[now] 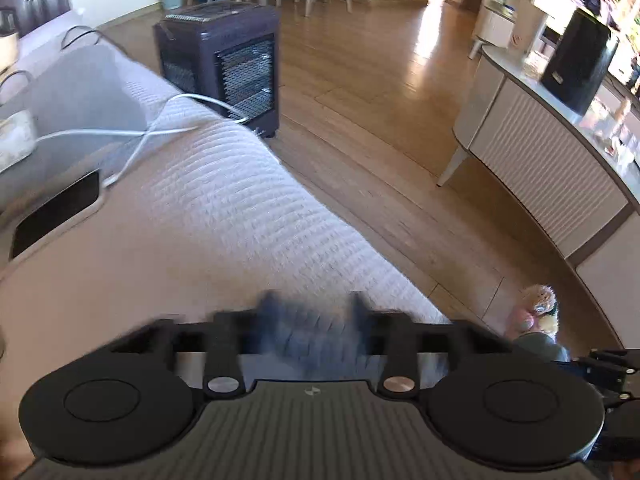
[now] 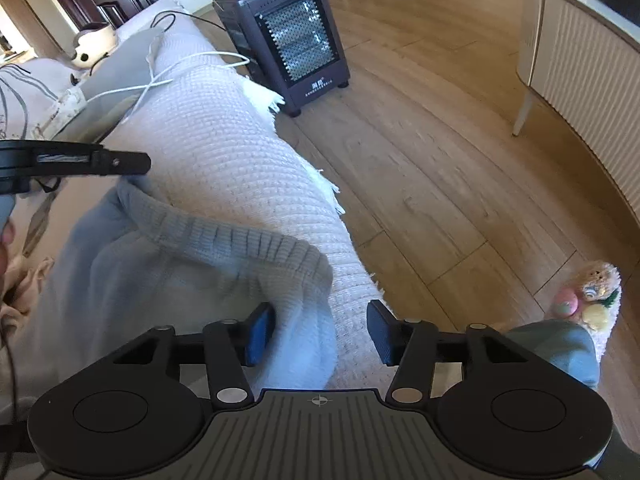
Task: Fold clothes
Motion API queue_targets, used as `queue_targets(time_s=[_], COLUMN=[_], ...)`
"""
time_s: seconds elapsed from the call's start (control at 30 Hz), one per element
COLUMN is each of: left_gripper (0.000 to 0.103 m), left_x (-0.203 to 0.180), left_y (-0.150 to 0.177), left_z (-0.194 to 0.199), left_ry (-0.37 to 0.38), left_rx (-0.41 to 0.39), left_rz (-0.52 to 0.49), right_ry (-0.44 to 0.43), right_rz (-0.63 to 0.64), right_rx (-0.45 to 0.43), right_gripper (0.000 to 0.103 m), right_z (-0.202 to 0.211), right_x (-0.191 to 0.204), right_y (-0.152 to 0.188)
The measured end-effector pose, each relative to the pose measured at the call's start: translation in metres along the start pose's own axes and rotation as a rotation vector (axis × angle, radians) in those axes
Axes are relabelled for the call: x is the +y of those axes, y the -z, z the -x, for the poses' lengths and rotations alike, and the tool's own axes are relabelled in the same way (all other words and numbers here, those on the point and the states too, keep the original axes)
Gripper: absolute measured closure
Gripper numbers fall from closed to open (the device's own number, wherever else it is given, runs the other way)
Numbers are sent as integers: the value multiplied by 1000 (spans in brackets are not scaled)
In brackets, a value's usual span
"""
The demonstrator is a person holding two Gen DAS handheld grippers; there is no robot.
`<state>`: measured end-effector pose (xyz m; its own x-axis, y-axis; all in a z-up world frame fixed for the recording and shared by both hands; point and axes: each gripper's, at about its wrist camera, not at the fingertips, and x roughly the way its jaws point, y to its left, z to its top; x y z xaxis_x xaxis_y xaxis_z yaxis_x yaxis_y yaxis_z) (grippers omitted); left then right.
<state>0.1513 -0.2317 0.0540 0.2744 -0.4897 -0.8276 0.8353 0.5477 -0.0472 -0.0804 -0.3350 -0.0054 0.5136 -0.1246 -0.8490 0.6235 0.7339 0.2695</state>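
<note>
Knitwear is the job here: the pale blue sweater (image 2: 192, 264) lies at lower left of the right wrist view, its ribbed hem draped over the white sofa throw (image 2: 224, 148). Our right gripper (image 2: 320, 330) is spread, one pad touching the hem corner, so we should slide further around the rib before closing. Only this view shows the left gripper (image 2: 132, 163) at the far hem corner. The left wrist view is blurred; its fingers seem to pinch blue knit, though we cannot tell.
</note>
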Motion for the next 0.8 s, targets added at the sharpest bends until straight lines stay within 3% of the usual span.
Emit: queue_targets(time_s=[0.03,0.13,0.23,0.4,0.6,0.8], left_gripper=[28,28,28,26,24,24], left_x=[1,7,21,35,49,43], left_y=[6,26,55,110,181,229], left_z=[8,30,50,94,146,181], left_ry=[-26,-59,-48,-85,-139,-173], left_rx=[-6,0,57,59,85,102], left_rz=[-7,-1,92,190,319,397], right_ry=[3,10,-2,-84,-161,-224], right_rz=[11,60,116,196,308,400], right_rx=[-9,-46,-69,-76,-41,11], right_gripper=[51,51,51,51,51,51], right_z=[4,18,29,43,38,36], right_x=[3,15,29,59,96,118], right_y=[2,10,18,29,47,68])
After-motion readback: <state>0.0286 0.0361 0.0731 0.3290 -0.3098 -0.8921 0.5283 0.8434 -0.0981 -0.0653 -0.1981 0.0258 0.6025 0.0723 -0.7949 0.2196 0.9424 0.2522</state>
